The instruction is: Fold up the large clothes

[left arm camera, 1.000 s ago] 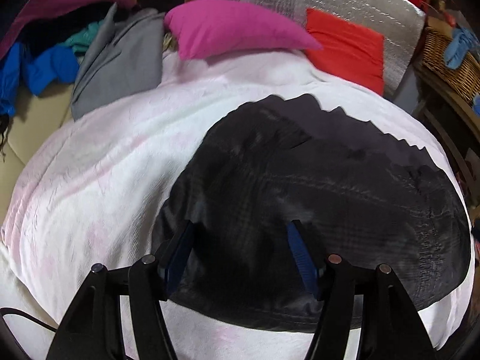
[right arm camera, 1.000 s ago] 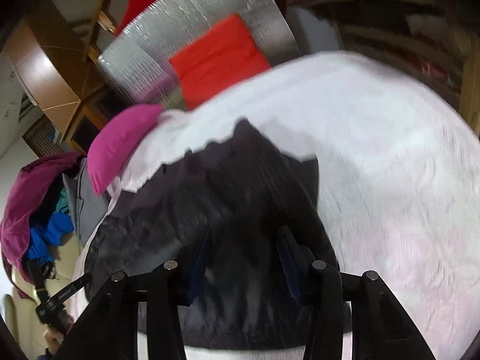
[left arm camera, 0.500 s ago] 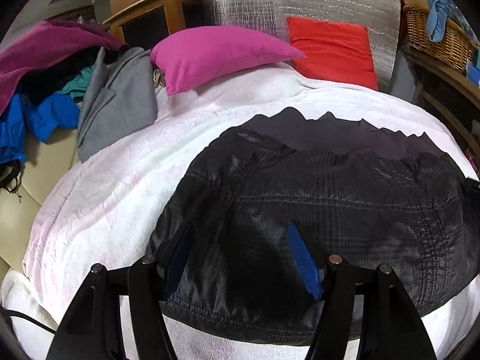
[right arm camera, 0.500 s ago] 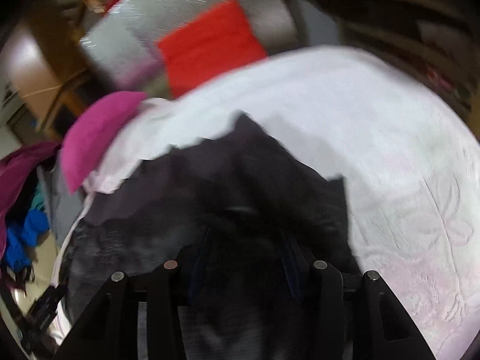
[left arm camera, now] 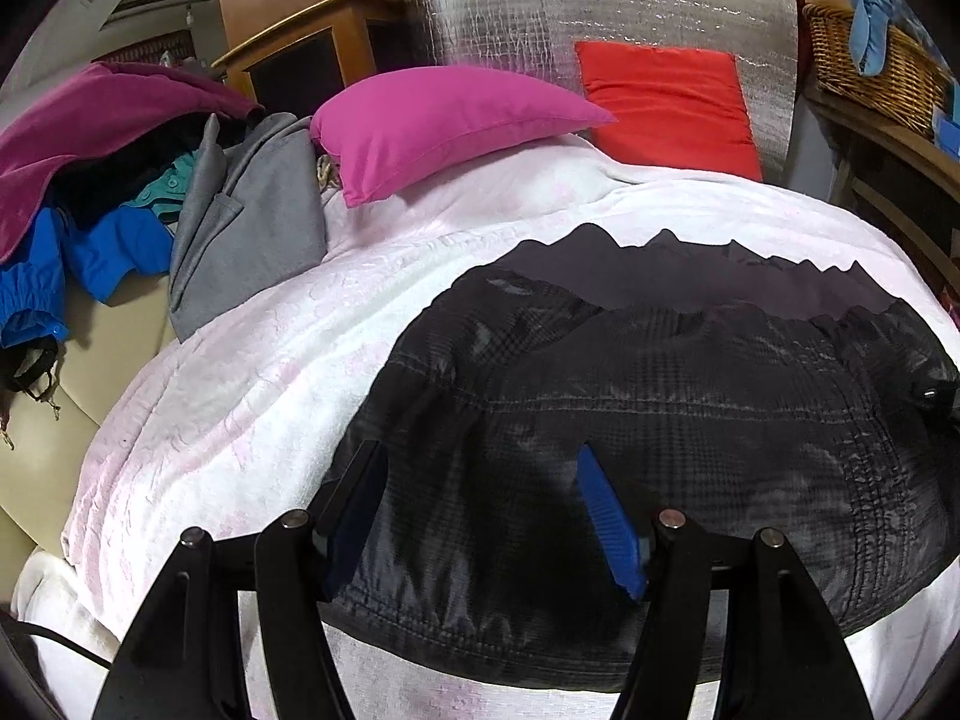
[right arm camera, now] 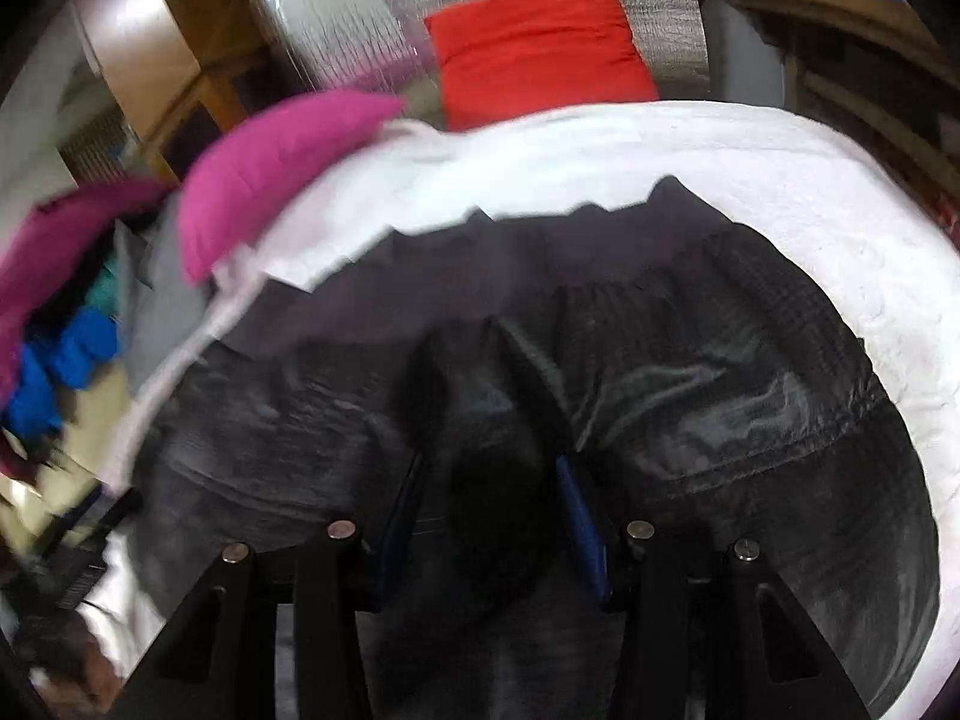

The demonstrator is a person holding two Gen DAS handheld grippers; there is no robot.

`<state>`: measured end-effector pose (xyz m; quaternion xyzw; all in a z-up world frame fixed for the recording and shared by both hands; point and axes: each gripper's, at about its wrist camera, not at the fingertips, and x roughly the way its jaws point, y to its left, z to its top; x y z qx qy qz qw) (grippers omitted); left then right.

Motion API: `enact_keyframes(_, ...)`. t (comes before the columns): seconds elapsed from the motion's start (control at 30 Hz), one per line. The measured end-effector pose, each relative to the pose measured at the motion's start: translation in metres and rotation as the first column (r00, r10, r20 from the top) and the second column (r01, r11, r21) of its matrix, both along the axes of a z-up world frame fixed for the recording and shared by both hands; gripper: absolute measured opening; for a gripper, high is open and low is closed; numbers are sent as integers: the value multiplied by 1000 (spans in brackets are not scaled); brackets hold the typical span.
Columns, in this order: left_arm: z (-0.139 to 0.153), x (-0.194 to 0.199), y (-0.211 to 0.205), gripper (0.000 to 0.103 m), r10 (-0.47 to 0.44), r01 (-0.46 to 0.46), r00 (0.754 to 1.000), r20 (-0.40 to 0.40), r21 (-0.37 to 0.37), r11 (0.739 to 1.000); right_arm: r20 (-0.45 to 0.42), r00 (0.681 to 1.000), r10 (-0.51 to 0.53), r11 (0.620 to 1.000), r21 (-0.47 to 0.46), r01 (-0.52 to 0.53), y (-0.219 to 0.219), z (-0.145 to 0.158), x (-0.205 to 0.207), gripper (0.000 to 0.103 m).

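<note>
Black, slightly glossy quilted fabric marks the work item: a jacket (left arm camera: 660, 420) lying flat on the white blanket (left arm camera: 240, 372) that covers the bed. Its near hem faces the person; a matte lining strip shows along its far edge, towards the pink pillow (left arm camera: 444, 120) and the red cushion (left arm camera: 666, 102).

Left gripper (left arm camera: 486, 510): positioned over the near-left part of the jacket, above the hem. Jaws are spread wide. No fabric sits between the pads; nothing is held.

Right gripper (right arm camera: 492, 516): positioned over the middle of the jacket. The right view is motion-blurred. The jaws stand apart, and a dark raised ridge of cloth lies ahead of them. Whether the pads touch the cloth cannot be told.

Step in hand, as judged: the jacket is laid out but not yet folded; both grippers are being placed for a grasp.

Next move, as judged:
1. Lower each gripper onto a matching edge or corner.
2. Close the jaws on the full layer stack, shell and lining together.
3. Lift both sides evenly and carry the edge across.

Caution: the slick shell may slip from a shallow pinch.
</note>
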<state>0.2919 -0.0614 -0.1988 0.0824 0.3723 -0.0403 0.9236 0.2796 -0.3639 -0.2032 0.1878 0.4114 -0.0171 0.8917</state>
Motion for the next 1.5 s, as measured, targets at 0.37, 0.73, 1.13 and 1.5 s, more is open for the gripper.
enact_keyframes(0.37,-3,22,62,71,201,-203,978,-61,-33,979,55,970,-235,971,59,232,-89,25,-65,49)
enact_keyframes(0.73,-21,23,77,71,233,-262,951,-203,-129,956,-8,968,-251,961,117,251,-112,11,-93,35)
enact_keyframes(1.13,-6,-29,50,72,77,-110,987,-144,-241,964,92,995,-28,972,233,5,-33,17,-129,73)
enact_keyframes(1.5,-24,-45,22,72,-17,-44,973,-230,-257,965,-78,997,5,836,548,38,-13,-40,-110,73)
